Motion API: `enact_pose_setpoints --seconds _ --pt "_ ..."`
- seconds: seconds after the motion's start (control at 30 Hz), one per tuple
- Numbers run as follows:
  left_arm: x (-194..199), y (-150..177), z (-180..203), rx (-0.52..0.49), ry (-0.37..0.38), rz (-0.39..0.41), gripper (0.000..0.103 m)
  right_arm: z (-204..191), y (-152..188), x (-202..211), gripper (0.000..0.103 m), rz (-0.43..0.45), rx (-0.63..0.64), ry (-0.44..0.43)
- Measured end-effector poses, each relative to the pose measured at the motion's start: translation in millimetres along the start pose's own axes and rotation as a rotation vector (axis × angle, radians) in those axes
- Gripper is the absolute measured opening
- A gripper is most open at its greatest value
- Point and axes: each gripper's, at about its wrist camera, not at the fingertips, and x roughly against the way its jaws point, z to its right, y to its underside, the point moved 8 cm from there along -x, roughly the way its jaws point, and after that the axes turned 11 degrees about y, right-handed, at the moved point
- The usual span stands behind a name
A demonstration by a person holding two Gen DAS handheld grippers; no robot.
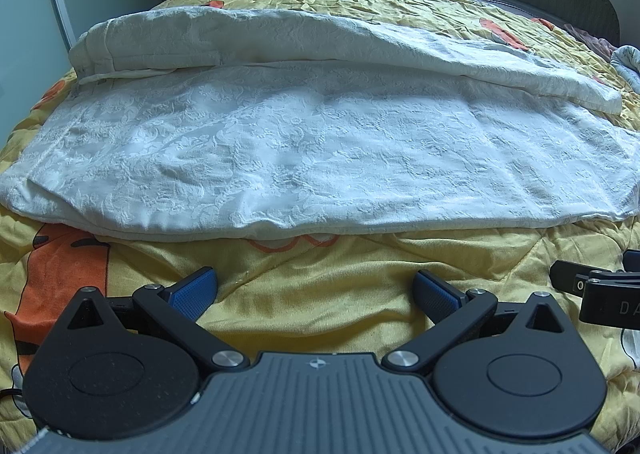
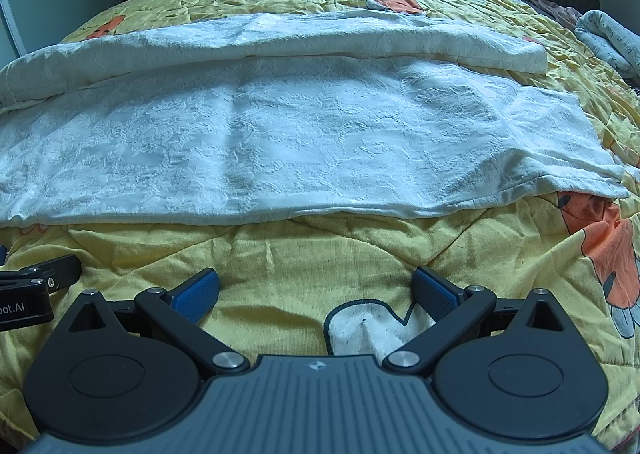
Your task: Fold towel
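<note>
The white towel (image 1: pixel 320 157) lay spread across the yellow patterned quilt (image 1: pixel 320 294), its far long edge folded back over itself into a thick roll. The left gripper (image 1: pixel 316 294) stood released, empty, near the towel's near edge. The right gripper (image 2: pixel 316 294) was likewise released and empty, beside it.
</note>
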Motion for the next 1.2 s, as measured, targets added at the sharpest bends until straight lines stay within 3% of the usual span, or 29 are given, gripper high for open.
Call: enact_pose_setpoints --seconds 0.33,0.53,0.6,0.67,0.73,0.9,1.0,1.1,1.2 --pt "0.0 0.3 0.2 -0.001 0.000 0.001 0.103 0.2 -0.5 0.3 0.103 0.002 0.001 -0.001" --pt "2.7 -3.1 -3.1 -0.026 0.025 0.028 0.103 1.2 0.1 2.0 0.103 0.048 0.026 -0.024" --pt "16.1 -9.8 -11.4 -0.007 0.020 0.079 0.094 7.5 -5.6 6.4 0.103 0.046 0.019 -0.050" --pt "38.5 -23.4 -22.4 -0.002 0.007 0.152 0.096 21.4 -20.6 23.2 0.103 0.136 -0.030 -0.080" --pt "63.4 -44.6 -35.3 -0.018 0.010 0.237 0.101 36.2 -42.2 47.9 0.103 0.281 -0.058 -0.116" --pt "98.5 -123.1 -94.9 -0.066 -0.110 0.454 0.103 52.3 -97.7 87.4 0.103 0.666 -0.023 -0.126" --pt "93.8 -170.9 -146.9 0.004 -0.157 0.510 0.103 40.9 -127.3 74.7 0.103 0.628 0.036 -0.161" --pt "75.1 -206.5 -200.5 0.138 -0.089 0.519 0.103 25.2 -145.9 59.5 0.103 0.544 0.047 -0.223" --pt "40.4 -225.3 -260.4 0.335 -0.022 0.483 0.103 8.3 -156.2 48.3 0.103 0.505 0.076 -0.267"
